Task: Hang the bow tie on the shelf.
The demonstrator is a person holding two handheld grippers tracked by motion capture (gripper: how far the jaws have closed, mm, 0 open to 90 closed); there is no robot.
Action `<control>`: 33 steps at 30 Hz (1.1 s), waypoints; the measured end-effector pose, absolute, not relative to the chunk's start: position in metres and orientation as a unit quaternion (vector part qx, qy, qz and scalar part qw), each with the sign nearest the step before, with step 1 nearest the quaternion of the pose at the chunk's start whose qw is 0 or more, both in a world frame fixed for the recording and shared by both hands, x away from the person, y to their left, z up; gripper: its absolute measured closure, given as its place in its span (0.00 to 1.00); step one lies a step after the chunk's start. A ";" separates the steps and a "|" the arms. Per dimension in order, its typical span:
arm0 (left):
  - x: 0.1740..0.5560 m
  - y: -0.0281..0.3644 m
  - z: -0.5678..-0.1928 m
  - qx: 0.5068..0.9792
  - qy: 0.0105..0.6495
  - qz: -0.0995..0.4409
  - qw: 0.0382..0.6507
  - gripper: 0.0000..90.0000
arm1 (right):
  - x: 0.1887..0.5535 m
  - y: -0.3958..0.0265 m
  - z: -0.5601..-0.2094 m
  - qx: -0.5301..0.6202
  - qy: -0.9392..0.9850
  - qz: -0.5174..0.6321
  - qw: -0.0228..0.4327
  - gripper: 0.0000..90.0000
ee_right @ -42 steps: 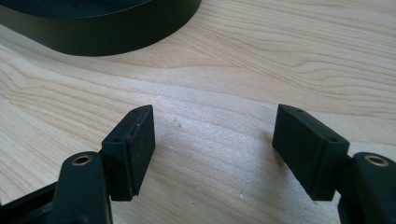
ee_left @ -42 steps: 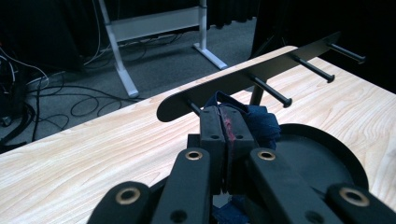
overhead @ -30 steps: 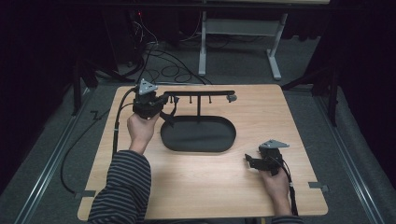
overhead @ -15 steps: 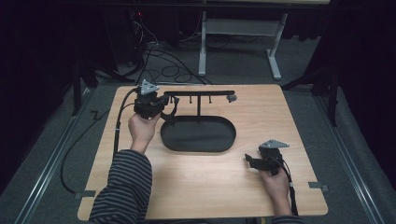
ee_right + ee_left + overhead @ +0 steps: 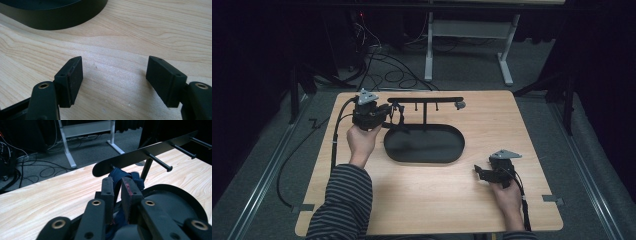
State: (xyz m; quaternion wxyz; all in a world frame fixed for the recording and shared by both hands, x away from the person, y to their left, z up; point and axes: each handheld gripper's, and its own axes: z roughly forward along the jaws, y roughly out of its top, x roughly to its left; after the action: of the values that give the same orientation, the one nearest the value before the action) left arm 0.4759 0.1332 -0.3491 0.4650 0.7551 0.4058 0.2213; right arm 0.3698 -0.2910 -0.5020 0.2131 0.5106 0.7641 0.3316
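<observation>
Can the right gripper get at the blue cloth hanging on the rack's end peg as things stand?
Probably not without a long move: the right gripper sits open near the table's front right, the blue cloth hangs across the oval base, and the left gripper crowds it.

Light wooden table [image 5: 422, 200] with pale grain, rounded corners. Grey carpeted floor [image 5: 532, 70] beyond far edge. White metal desk frame [image 5: 467, 35] standing on floor behind table. Tangle of black cables [image 5: 377, 60] on floor at far left. Dark surroundings on both sides.
</observation>
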 end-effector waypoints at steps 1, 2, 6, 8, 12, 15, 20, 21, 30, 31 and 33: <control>0.475 0.134 -0.349 0.755 0.405 0.221 0.466 0.86 | 0.370 -0.291 -0.502 0.511 0.764 0.332 0.213 0.35; 0.473 0.136 -0.349 0.754 0.405 0.222 0.467 0.85 | 0.370 -0.291 -0.502 0.511 0.764 0.331 0.213 0.35; 0.468 0.141 -0.349 0.750 0.407 0.228 0.469 0.80 | 0.370 -0.291 -0.502 0.510 0.765 0.330 0.214 0.35; 0.466 0.143 -0.350 0.748 0.408 0.229 0.471 0.78 | 0.370 -0.291 -0.502 0.510 0.765 0.330 0.214 0.35; 0.463 0.147 -0.350 0.751 0.409 0.230 0.464 0.74 | 0.370 -0.291 -0.502 0.510 0.765 0.330 0.214 0.35; 0.460 0.148 -0.349 0.753 0.407 0.231 0.463 0.73 | 0.370 -0.291 -0.502 0.510 0.765 0.330 0.214 0.35; 0.455 0.154 -0.348 0.748 0.410 0.228 0.470 0.71 | 0.370 -0.291 -0.502 0.510 0.765 0.330 0.214 0.35; 0.454 0.155 -0.348 0.747 0.411 0.226 0.471 0.71 | 0.370 -0.291 -0.502 0.510 0.765 0.330 0.214 0.35; 0.444 0.163 -0.348 0.744 0.413 0.230 0.473 0.70 | 0.370 -0.291 -0.502 0.510 0.765 0.330 0.214 0.35; 0.443 0.164 -0.348 0.743 0.413 0.230 0.474 0.70 | 0.370 -0.291 -0.502 0.510 0.765 0.330 0.215 0.35; 0.441 0.164 -0.349 0.742 0.413 0.231 0.475 0.70 | 0.370 -0.291 -0.502 0.510 0.765 0.330 0.215 0.35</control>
State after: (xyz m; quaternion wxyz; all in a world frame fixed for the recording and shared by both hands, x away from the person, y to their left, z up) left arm 0.4410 0.1644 -0.3487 0.4753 0.7420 0.4127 0.2307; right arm 0.3696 -0.2905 -0.5020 0.2146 0.5099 0.7650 0.3296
